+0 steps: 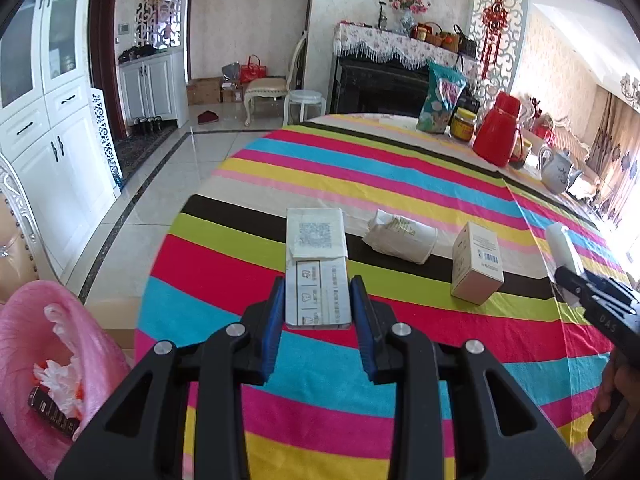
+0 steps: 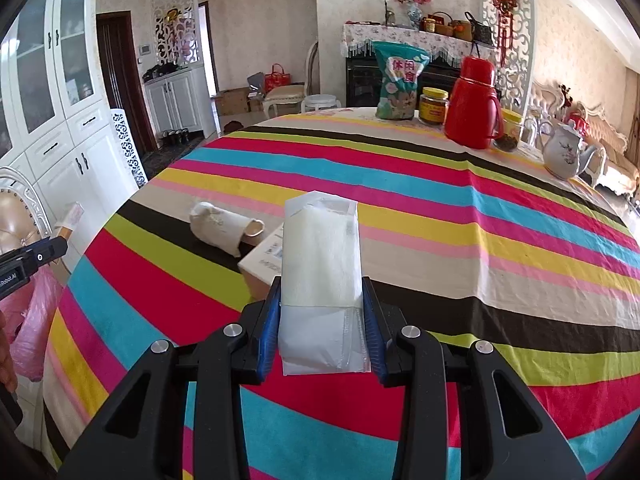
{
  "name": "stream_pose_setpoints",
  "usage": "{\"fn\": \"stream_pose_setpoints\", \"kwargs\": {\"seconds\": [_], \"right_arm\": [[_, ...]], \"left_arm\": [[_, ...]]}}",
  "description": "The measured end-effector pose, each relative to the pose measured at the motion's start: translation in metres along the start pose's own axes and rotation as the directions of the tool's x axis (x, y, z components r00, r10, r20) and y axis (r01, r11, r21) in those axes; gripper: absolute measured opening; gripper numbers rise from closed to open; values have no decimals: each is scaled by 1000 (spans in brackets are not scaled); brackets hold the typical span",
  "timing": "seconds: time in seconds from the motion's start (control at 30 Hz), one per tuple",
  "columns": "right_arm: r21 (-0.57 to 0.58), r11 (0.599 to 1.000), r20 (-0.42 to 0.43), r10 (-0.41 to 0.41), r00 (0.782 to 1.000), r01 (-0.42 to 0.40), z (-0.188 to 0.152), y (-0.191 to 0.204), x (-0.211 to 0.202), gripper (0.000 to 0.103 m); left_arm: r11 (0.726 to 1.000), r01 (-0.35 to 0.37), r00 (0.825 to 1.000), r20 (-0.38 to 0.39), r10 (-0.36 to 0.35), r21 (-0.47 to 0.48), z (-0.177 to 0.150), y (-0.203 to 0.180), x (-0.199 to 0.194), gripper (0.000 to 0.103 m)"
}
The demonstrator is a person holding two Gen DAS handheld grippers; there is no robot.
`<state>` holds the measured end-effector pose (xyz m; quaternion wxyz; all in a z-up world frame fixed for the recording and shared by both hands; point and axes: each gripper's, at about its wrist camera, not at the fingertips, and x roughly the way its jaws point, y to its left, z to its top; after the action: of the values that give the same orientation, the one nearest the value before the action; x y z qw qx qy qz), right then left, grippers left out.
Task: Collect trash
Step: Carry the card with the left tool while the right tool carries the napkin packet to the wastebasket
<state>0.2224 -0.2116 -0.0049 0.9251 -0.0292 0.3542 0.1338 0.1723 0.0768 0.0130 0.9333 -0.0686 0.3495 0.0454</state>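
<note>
Striped table is holding trash, and some is sitting in the pink bag.
Left gripper is squeezing a flat box, right gripper is squeezing a tissue pack; a squashed cup and small box are probably waiting.

Home dining room: striped table, cabinets, probably piano.

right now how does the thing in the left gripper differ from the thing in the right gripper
The left gripper holds a flat printed carton, stiff and straight-edged with grey markings. The right gripper holds a soft white packet, plain, translucent and puffy. Both are pale, oblong, clamped at their near ends and raised above the striped tablecloth.
</note>
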Motion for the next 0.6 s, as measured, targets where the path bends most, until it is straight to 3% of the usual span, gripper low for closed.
{"fn": "stream_pose_setpoints", "kwargs": {"seconds": [0.6], "right_arm": [[-124, 987, 30, 110, 994, -105, 6, 113, -22, 36]], "left_arm": [[993, -71, 993, 86, 80, -96, -17, 94, -80, 32]]}}
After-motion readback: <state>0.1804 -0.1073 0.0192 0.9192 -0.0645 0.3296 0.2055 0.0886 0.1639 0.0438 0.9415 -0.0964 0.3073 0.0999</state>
